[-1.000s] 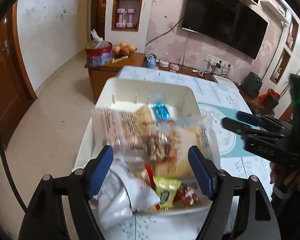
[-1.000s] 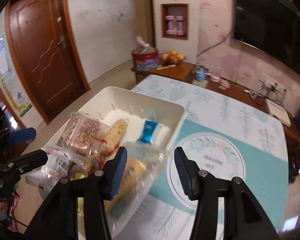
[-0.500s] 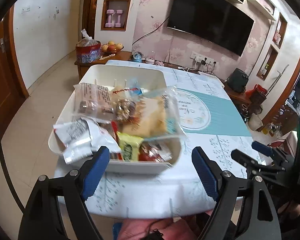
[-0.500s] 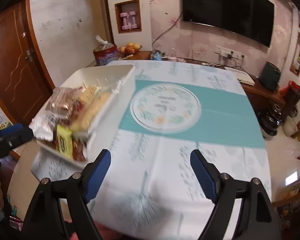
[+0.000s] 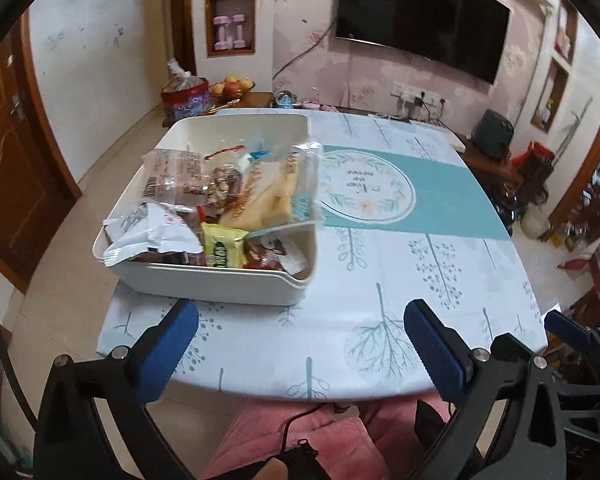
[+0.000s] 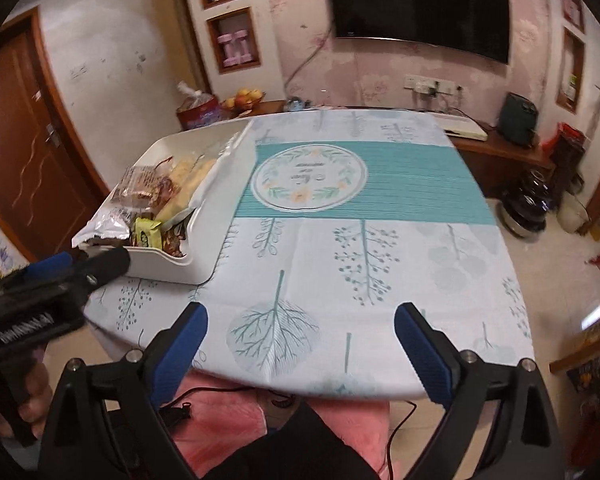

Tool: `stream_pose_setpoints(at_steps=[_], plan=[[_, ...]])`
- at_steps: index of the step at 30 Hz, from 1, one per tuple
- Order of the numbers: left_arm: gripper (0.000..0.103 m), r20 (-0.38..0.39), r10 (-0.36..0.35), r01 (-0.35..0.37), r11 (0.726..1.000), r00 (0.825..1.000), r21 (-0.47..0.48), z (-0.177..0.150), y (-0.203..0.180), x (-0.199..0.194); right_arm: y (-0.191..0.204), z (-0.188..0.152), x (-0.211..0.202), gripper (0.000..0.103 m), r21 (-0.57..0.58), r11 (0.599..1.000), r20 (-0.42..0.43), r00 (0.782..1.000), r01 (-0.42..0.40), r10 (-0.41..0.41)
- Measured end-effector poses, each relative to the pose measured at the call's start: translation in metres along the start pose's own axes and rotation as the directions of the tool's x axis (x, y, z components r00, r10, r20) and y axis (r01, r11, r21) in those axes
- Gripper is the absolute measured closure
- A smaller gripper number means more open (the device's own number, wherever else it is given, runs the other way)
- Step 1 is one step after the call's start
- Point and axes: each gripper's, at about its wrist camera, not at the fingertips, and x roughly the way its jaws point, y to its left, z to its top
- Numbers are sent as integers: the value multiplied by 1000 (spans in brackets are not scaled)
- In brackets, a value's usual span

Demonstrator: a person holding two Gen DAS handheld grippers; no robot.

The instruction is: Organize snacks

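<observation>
So right now the white bin (image 5: 220, 284) sits on the left side of the table (image 5: 400, 280), near the front edge, and it's stuffed: a clear bag of yellowish cakes (image 5: 264, 196) leaning up over the right wall, a silver-white pouch (image 5: 152, 236) flopping over the left front corner, a little yellow-green packet (image 5: 222, 248) wedged at the front, and a brown-printed clear pack (image 5: 172, 180) further back. The left tongs (image 5: 300, 344) are hanging over the near table edge with the jaws opening wide and nothing between them; same deal with the right tongs (image 6: 300, 340), jaws opening, only tablecloth under them, well apart from the bin. My read is the snacks are all in but piled messy, so the step in hand is either finishing up or going back in to tidy. If tidying, I'd start with the stuff spilling over the rim: grab the silver pouch by its crimped edge, not the puffy middle, and tuck it flat. The cake bag looks squishy, so pinch the loose plastic at the top. Maybe steady the bin wall with the other tongs so it doesn't skate on the cloth.
</observation>
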Motion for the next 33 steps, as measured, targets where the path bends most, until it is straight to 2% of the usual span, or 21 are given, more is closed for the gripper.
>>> stream_pose_setpoints(at_steps=[5,13,24,33], plan=[[1,-31,-14,14,1000,999,8,0,-10,-3,-9,0,-13,6,58,998,-26,999,30,-28],[1,30,-15,15,1000,999,6,3,-14,-22,-16,4,-30,1,80,994,-9,998,70,-69],[1,43,-5,5,1000,999,12,5,-12,-24,-9,7,-34,0,75,994,-4,997,74,-74],[1,56,28,-30,999,998,34,5,-16,-27,-13,6,-33,0,82,993,-12,997,80,-79]])
